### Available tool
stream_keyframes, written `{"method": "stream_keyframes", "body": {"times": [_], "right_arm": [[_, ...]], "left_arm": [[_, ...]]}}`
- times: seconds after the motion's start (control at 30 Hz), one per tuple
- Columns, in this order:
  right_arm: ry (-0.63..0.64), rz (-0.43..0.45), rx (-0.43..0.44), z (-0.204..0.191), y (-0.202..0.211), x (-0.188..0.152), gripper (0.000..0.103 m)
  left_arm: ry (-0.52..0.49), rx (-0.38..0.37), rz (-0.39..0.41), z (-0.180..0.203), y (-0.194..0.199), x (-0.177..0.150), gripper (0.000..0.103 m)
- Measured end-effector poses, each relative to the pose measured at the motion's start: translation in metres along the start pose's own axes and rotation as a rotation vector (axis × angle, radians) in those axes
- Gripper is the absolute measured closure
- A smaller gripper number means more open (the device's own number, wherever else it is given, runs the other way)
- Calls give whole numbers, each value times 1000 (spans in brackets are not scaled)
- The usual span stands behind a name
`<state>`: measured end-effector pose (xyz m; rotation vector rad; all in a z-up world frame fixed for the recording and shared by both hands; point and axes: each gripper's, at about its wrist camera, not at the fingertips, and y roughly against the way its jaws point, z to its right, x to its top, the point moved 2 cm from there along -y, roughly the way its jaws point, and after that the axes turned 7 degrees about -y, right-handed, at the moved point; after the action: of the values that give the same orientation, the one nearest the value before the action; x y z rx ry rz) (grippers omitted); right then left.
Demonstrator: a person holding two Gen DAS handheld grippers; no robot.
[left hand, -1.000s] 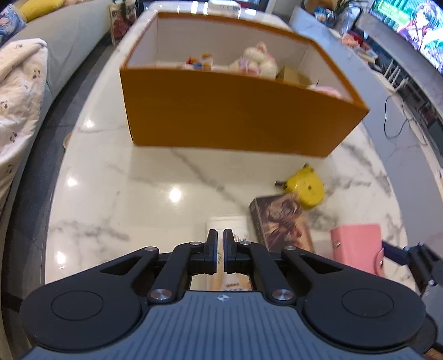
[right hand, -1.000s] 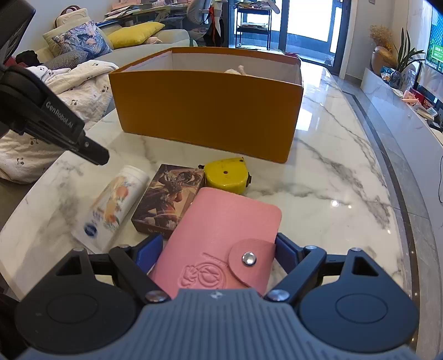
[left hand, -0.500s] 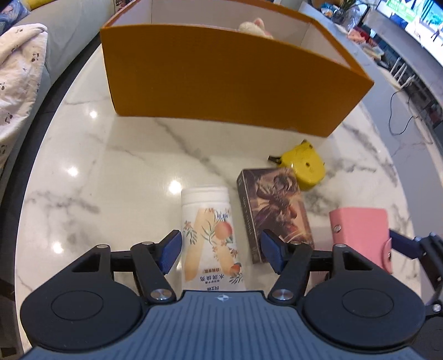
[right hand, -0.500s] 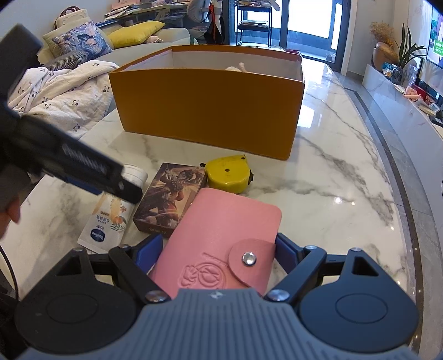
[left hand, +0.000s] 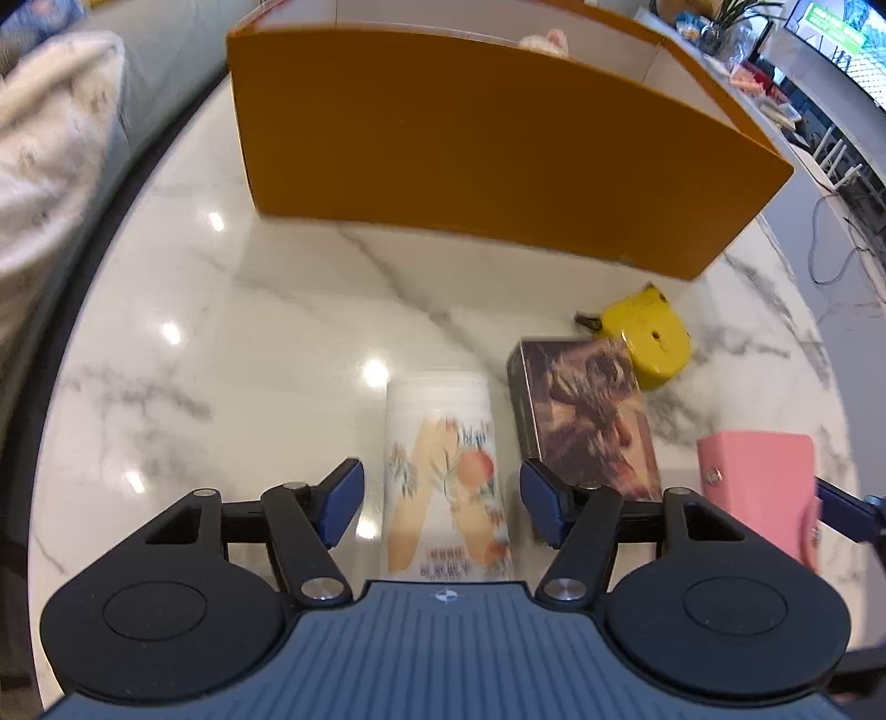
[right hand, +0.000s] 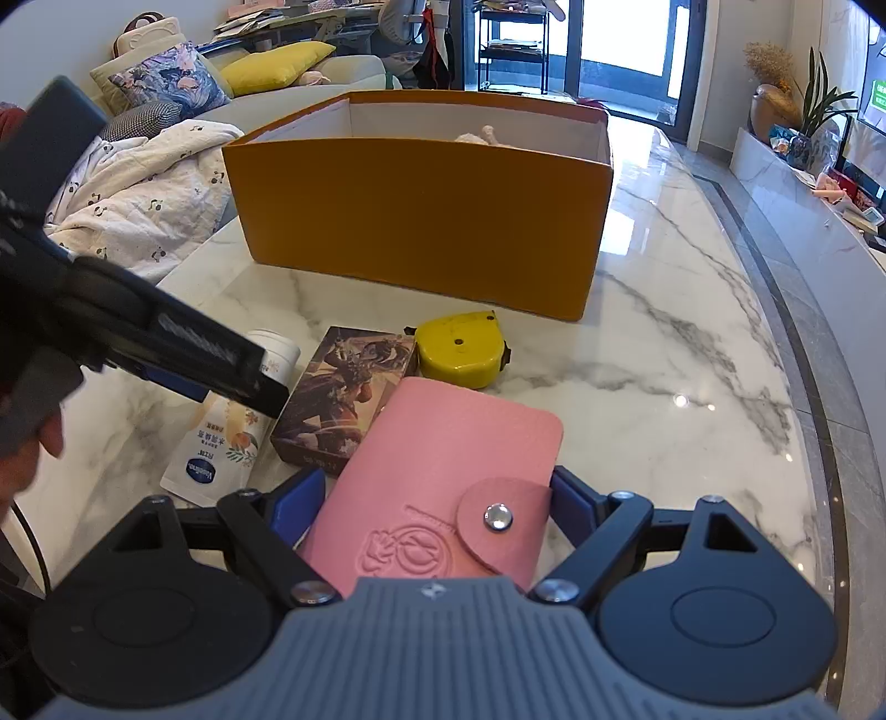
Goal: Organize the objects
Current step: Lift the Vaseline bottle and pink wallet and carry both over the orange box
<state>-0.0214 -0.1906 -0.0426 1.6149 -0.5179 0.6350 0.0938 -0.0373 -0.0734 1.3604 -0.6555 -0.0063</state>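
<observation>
The white lotion tube [left hand: 437,410] lies flat on the marble table [left hand: 249,343], cap end toward the orange box [left hand: 470,144], and I have the left gripper [left hand: 441,495] over its lower half. Its jaws sprang apart a moment ago and have just been closing in a little. The tube sits between the blue pads [left hand: 343,498] with a sliver of table showing on each side, so nothing is pinched there yet.

My right gripper [right hand: 432,498] straddles the pink card wallet [right hand: 443,459]. Its pads meet the wallet's two long edges, one by the snap flap, and I read that as a grip on it. The wallet's far end reaches toward the yellow tape measure [right hand: 462,349].

An illustrated card box [left hand: 587,421] lies just beside the tube on its right, close but apart from it. The tape measure is at the card box's far corner, near the front wall of the orange box. The orange box stands open-topped at the far side of the table, and a pale plush toy [left hand: 542,41] peeks above its rim. Off the table's left edge, a white printed blanket [right hand: 138,188] is heaped on a sofa.
</observation>
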Motion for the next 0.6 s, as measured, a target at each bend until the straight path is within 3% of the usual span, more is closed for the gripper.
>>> {"method": "stream_keyframes", "body": {"times": [0.1, 0.13, 0.17, 0.23, 0.6], "right_arm": [[3, -5, 1, 0, -1, 0, 17], [4, -6, 1, -1, -2, -1, 17], [7, -8, 1, -1, -2, -1, 17], [8, -11, 1, -1, -3, -1, 17], [14, 4, 4, -2, 0, 0, 17]], "left_arm": [[-45, 61, 42, 10, -3, -2, 32], [-82, 74, 50, 14, -2, -2, 51], [-100, 70, 45, 16, -1, -2, 52], [-69, 27, 34, 13, 1, -2, 53], [-75, 27, 87, 10, 22, 6, 53]]}}
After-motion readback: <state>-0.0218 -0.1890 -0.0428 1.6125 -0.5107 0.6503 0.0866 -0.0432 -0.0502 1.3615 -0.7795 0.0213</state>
